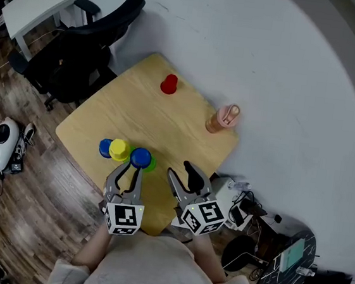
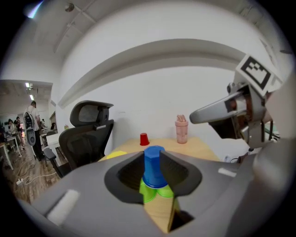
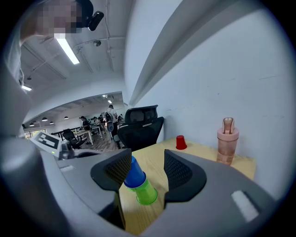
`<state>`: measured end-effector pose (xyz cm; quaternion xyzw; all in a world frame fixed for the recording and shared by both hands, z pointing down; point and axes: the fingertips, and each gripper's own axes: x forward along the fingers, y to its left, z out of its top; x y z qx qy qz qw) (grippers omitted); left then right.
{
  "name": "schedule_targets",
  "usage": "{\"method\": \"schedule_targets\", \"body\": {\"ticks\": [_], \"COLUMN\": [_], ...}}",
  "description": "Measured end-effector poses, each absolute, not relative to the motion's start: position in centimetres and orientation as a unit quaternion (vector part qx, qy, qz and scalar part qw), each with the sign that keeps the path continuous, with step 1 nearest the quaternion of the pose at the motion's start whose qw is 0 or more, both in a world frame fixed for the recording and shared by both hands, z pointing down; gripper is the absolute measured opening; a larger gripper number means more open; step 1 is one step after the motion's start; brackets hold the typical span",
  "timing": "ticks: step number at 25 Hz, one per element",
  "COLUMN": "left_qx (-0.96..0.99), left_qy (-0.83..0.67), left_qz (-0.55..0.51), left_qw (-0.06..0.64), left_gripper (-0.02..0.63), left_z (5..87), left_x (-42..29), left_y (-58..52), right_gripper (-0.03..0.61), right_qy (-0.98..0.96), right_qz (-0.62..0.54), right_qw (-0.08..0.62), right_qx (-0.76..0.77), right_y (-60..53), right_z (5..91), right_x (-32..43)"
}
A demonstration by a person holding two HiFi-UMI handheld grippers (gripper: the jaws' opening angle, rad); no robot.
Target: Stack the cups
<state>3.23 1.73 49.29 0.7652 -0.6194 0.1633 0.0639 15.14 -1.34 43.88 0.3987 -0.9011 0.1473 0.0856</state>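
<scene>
— Where is the stack?

— The blue cup (image 2: 154,165) sits upside down over the green cup (image 3: 146,192), near the edge of the table (image 1: 167,124) closest to the person. The left gripper (image 1: 130,170) has its pads clamped on the blue cup's sides.

— And the other gripper?

— The right gripper (image 1: 181,172) hangs at three o'clock of the stack with its jaws apart, gripping nothing. The stack only shows through its gap, farther off.

— Count the cups.

— Five: two blue, one green, one yellow, one red. The yellow cup (image 1: 119,149) stands just beside the stack at nine o'clock. The other blue cup (image 1: 105,148) is next to it, farther along nine. The red cup (image 1: 169,84) stands alone at twelve o'clock, well apart and close to the far edge. One pink bottle (image 1: 223,118) stands at two o'clock, by the edge nearest the wall (image 1: 285,87).

— Anything hard to read?

— In the head view only a green sliver shows under the blue cup. In the right gripper view the stack leans, and I cannot tell whether the green rim touches the wood. That gripper's left jaw cuts off the blue cup's top. The table's near corner is hidden beneath both grippers.

— Room to move?

— Bare wood lies between the stack and the red cup, and on towards the bottle. One black office chair (image 1: 79,50) stands close to the table's edge at ten o'clock.
</scene>
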Motion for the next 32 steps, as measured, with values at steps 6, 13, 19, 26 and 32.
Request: {"method": "schedule_targets", "body": {"ticks": [6,13,19,26,32], "left_qx": [0.749,0.718,0.71,0.718,0.722], "left_qy": [-0.651,-0.685,-0.688,-0.678,-0.669], "left_qz": [0.099,0.075,0.067,0.069,0.073], "left_qw": [0.071,0.1,0.135,0.143,0.161], "left_gripper": [0.059,0.058,0.058,0.058,0.058], "left_z": [44.6,43.7,44.9,46.2,48.1], "left_x": [-2.6,-9.8,-13.3,-15.9,-17.7], "left_y": [2.6,2.4,1.3,-1.7,-4.2], "right_gripper": [0.219,0.219,0.219,0.219,0.219], "right_qy": [-0.903,-0.903,-0.892,-0.868,-0.847], "right_qz": [0.1,0.046,0.075,0.157,0.187], "right_qw": [0.08,0.103,0.126,0.17,0.197], "right_qx": [0.411,0.414,0.427,0.44,0.457], "right_y": [-6.2,-13.6,-20.5,-25.8,-29.1], "right_z": [39.6,35.2,36.6,44.7,50.4], "right_x": [15.8,14.2,12.0,10.0,9.5]}}
